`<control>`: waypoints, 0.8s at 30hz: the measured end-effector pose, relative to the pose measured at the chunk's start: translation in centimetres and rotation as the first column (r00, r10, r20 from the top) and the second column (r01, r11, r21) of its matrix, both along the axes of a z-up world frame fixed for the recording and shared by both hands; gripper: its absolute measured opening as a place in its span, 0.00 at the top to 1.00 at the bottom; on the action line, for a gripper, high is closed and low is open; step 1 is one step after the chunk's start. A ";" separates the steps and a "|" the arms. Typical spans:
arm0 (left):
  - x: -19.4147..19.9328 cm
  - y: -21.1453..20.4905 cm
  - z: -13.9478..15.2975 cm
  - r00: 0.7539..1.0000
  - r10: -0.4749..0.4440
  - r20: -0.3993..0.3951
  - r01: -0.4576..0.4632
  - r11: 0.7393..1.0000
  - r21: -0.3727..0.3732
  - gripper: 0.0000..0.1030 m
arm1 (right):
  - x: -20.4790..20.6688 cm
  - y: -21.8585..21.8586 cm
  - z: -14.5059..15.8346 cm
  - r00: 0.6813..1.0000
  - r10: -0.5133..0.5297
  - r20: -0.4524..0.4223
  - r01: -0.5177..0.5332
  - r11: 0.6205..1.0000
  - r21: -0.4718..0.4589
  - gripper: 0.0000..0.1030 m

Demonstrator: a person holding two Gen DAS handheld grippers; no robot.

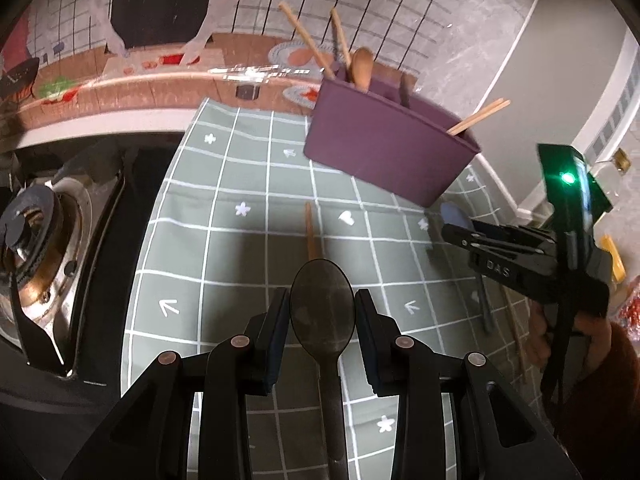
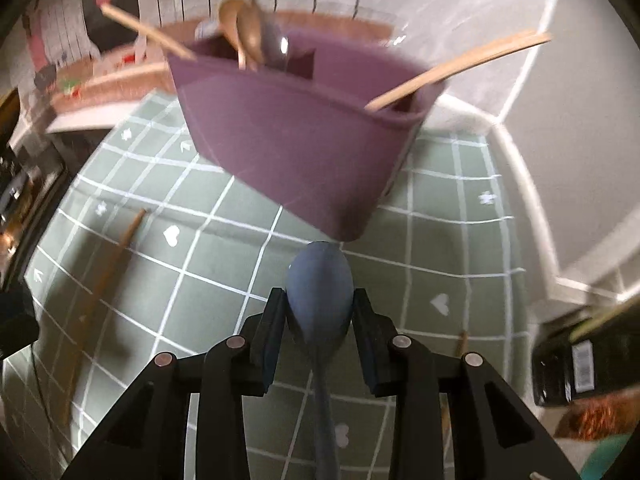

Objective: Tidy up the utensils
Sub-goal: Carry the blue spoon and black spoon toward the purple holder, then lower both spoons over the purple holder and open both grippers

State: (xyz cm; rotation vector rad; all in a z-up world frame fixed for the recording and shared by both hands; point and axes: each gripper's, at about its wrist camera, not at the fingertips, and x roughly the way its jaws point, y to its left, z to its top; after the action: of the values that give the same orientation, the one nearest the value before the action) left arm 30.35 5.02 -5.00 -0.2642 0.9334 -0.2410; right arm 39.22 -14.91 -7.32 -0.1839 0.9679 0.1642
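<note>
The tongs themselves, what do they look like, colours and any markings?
Both tongs are matte black plastic with copper-coloured round rivets and dark blue pads on the fingers. The right tongs carry embossed "DAS" lettering, a green light, and a dark red sleeve behind. The left tongs match.

One purple holder (image 1: 384,148), two gripped spoons (image 1: 322,304), perhaps four chopsticks (image 1: 478,117) inside.

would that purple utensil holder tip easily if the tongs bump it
Possibly. The purple utensil holder looks thin-walled, so probably light. Chopsticks lean far over its rim, adding some leverage. Its wide body likely resists tipping and may slide on the checked cloth instead.
</note>
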 end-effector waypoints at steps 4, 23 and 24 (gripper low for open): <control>-0.4 -0.4 1.5 0.999 -0.017 0.039 0.017 1.000 0.002 0.67 | -2.3 -0.8 2.2 0.997 -0.025 0.072 0.022 0.999 0.033 0.70; 0.8 -2.2 17.7 0.904 -0.096 0.418 0.102 0.995 0.009 0.67 | -6.1 -2.8 14.9 0.934 -0.098 0.343 0.043 0.985 0.165 0.71; 1.4 -2.2 20.0 0.877 -0.091 0.472 0.097 0.995 0.012 0.67 | -6.0 -2.7 16.3 0.922 -0.099 0.373 0.038 0.985 0.168 0.71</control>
State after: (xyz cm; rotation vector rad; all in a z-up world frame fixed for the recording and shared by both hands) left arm 31.73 2.85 14.98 -0.1587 0.4586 -0.3818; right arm 33.20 -17.63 9.02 -0.0320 0.5687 0.1332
